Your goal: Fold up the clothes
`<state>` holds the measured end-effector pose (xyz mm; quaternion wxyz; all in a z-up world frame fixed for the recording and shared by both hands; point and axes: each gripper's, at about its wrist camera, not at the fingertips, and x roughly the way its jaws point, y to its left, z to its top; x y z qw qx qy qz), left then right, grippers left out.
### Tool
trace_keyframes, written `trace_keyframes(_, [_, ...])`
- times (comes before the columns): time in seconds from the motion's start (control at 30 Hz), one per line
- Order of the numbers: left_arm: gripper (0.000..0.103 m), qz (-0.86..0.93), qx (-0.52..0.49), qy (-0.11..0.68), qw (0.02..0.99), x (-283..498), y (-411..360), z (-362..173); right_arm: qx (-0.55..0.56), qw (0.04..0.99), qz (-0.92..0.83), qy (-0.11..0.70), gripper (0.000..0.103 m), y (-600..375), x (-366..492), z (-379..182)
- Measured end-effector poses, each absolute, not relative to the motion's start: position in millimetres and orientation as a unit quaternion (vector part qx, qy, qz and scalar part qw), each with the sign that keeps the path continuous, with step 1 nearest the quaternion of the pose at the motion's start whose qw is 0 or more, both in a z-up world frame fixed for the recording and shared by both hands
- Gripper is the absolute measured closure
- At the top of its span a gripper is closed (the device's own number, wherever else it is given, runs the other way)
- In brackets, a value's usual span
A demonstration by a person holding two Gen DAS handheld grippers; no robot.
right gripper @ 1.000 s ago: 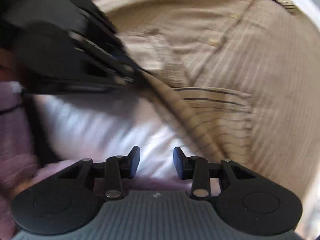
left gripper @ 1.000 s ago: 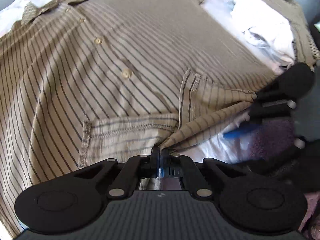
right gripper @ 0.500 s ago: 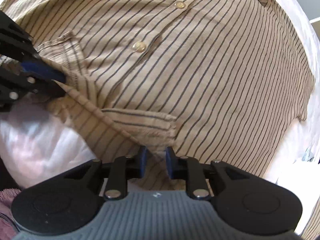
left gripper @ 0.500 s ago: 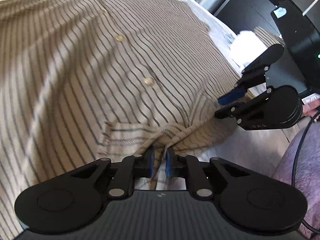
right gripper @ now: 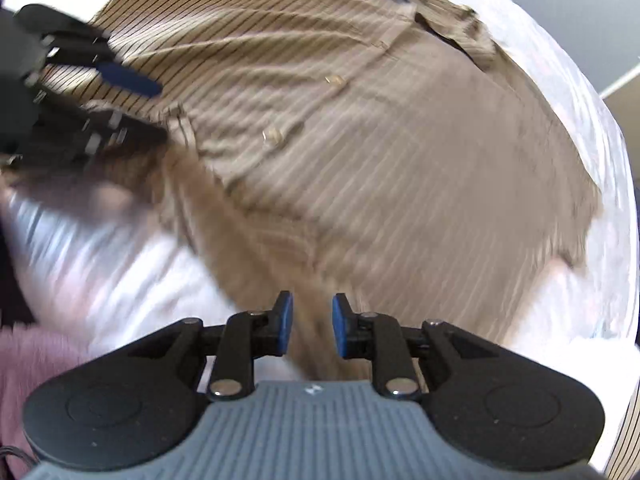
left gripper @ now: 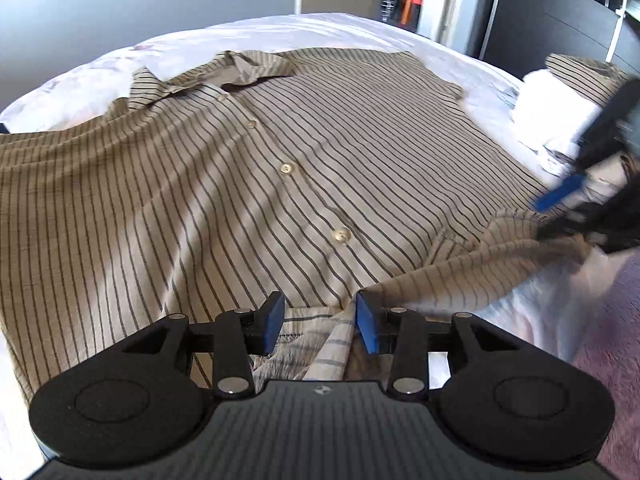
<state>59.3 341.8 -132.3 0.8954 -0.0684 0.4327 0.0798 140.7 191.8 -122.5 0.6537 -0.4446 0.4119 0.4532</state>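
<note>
Two grippers work at the bottom hem of a tan striped button-up shirt (left gripper: pixel 248 184) that lies front-up and spread across a bed (left gripper: pixel 280 30) covered by a white sheet, its collar at the far side.

The left gripper (left gripper: pixel 320 322) sits over the hem near the button placket. Its jaws have just been opening and now stand apart; loose folds of the hem, showing the paler inside of the cloth, lie between the blue pads (left gripper: pixel 273 322) without being pressed by them.

In the left wrist view the right gripper (left gripper: pixel 560 216) shows at the right edge, blurred, at the hem corner, which rises off the sheet in a ridge running back toward the left gripper. The right wrist view is blurred too: a band of tan cloth runs up between the right gripper's jaws (right gripper: pixel 312 330), which are partly apart with a clear gap on each side of the cloth. Whether the pads pinch the fabric I cannot tell.

Beyond the shirt, at the bed's far right, sits a stack of folded clothes (left gripper: pixel 560 108), white with a striped piece on top. A pink fuzzy fabric (left gripper: pixel 612 320) lies at the near edge.
</note>
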Motion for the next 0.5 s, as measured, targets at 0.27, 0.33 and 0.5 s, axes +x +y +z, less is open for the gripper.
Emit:
trace_keyframes(0.27, [0.066, 0.133, -0.046, 0.443, 0.885, 63, 323, -126, -0.464, 0.621, 0.454, 0.441, 0.074, 127, 154, -141])
trace_keyframes(0.33, [0.066, 0.140, -0.041, 0.449, 0.882, 61, 318, -126, -0.461, 0.621, 0.454, 0.441, 0.068, 123, 159, -148])
trace_keyframes(0.5, [0.046, 0.157, -0.021, 0.472, 0.867, 49, 301, -128, -0.444, 0.627, 0.480, 0.423, 0.068, 140, 158, -153])
